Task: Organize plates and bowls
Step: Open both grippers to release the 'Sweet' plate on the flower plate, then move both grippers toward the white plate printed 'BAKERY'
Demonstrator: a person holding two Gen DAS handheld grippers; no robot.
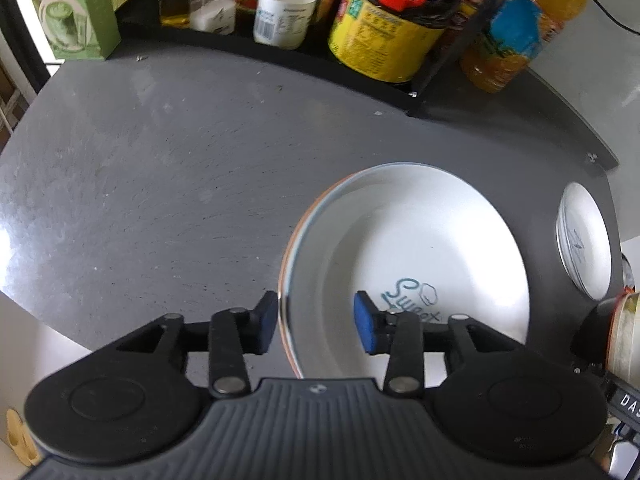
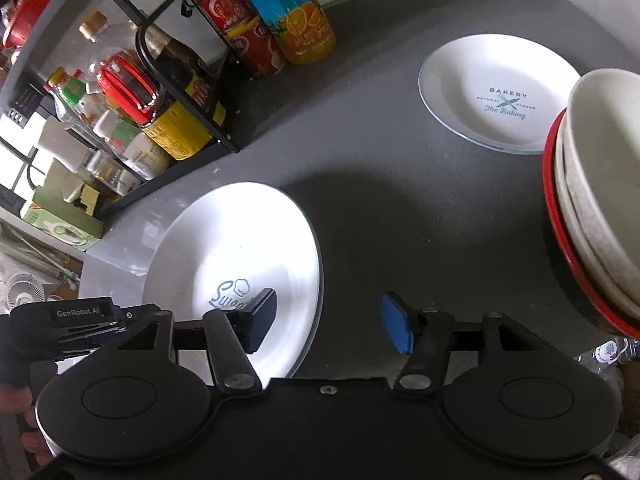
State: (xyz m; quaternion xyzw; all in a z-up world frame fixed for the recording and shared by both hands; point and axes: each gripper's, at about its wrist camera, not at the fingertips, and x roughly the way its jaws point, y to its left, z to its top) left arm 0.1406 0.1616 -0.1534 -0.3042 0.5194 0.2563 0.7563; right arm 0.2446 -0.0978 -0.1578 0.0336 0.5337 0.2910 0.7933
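— Two grippers, which sits nearer the plate?
— Our left gripper (image 1: 316, 322), jaws spread wide, straddles the near rim of the white plate (image 1: 420, 240) on the grey counter (image 1: 160, 180). Our right gripper (image 2: 328, 326), also spread and empty, straddles the opposite rim.

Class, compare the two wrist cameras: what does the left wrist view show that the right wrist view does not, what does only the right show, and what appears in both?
Only the left wrist view shows the left gripper open, straddling the rim of the "Sweet" plate, one pad outside and one inside.

Only the right wrist view shows the stack of bowls on a red-rimmed dish, the readable "Bakery" print, and the right gripper open above the plate's right edge.

Both show the "Sweet" plate, the Bakery plate, the orange juice bottle and the grey countertop.
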